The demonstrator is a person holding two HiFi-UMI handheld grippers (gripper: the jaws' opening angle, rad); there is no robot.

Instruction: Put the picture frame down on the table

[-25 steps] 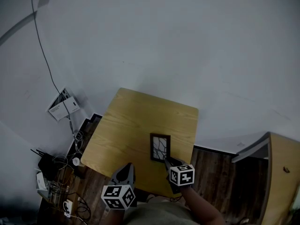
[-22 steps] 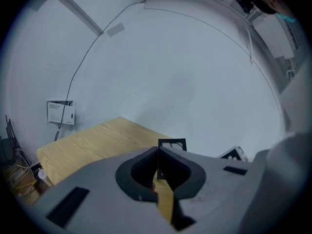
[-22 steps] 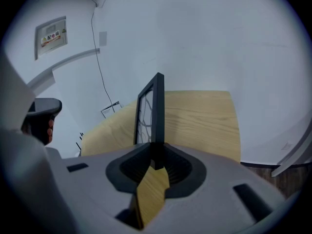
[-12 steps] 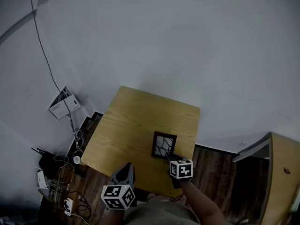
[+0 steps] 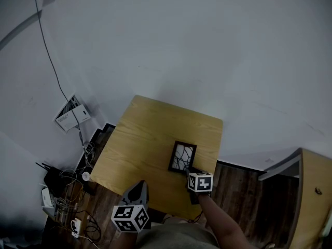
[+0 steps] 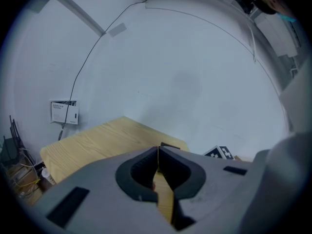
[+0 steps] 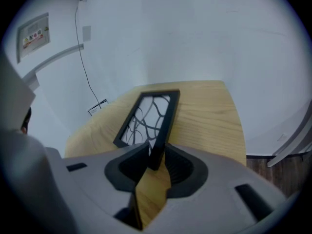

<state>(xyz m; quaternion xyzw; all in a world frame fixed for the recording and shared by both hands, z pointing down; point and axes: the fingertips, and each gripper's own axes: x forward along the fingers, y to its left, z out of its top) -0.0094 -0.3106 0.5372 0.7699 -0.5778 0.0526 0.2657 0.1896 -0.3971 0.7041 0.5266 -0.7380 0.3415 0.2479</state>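
A dark picture frame (image 5: 182, 157) with a black branching pattern on white is held over the yellow wooden table (image 5: 145, 139), near its front right part. My right gripper (image 5: 191, 173) is shut on the frame's near corner. In the right gripper view the picture frame (image 7: 148, 118) rises tilted out of the jaws above the table (image 7: 209, 116). My left gripper (image 5: 138, 190) hangs at the table's near edge, left of the frame. Its jaws are together with nothing in them, seen as the left gripper (image 6: 157, 152) over the table (image 6: 92, 143).
A white wall box (image 5: 71, 114) with a cable hangs left of the table. Cables and small devices (image 5: 62, 191) clutter the dark floor at the left. A wooden cabinet (image 5: 311, 191) stands at the right. A pale wall lies behind the table.
The right gripper has drawn slightly toward me and tilted the picture frame, which shifted a little right and now leans more. The left gripper has stayed in place.
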